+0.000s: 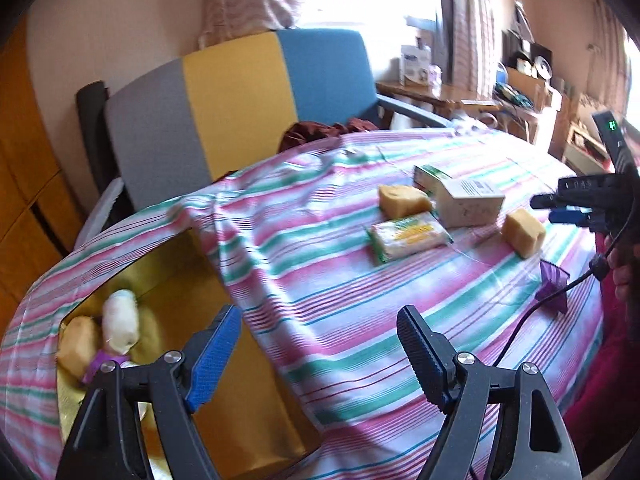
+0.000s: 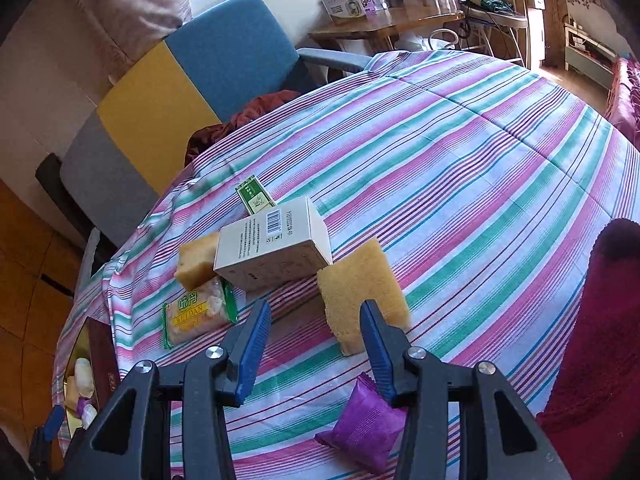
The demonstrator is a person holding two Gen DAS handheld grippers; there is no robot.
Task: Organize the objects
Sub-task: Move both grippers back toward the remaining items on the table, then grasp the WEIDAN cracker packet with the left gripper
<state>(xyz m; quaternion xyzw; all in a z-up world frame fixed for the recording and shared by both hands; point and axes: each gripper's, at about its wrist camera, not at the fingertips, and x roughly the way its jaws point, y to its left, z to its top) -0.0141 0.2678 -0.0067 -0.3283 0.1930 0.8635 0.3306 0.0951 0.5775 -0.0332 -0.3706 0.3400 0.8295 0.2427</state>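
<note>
On the striped tablecloth (image 2: 460,152) lie two yellow sponge cakes (image 2: 362,298) (image 2: 196,260), a white box (image 2: 276,246), a green box (image 2: 254,198), a green snack packet (image 2: 198,314) and a purple sachet (image 2: 362,432). My right gripper (image 2: 314,344) is open and empty, just in front of the near sponge cake, above the sachet. My left gripper (image 1: 316,344) is open and empty, beside a gold box (image 1: 224,360) that holds a white packet (image 1: 120,320), a sponge cake (image 1: 78,344) and a purple sachet (image 1: 98,364). The right gripper also shows in the left wrist view (image 1: 548,208).
A grey, yellow and blue chair (image 1: 240,96) stands behind the table with a dark red cloth (image 1: 320,130) on its seat. A wooden side table (image 2: 384,24) with boxes and cluttered shelves (image 1: 528,76) are at the back. A red sleeve (image 2: 600,340) is at right.
</note>
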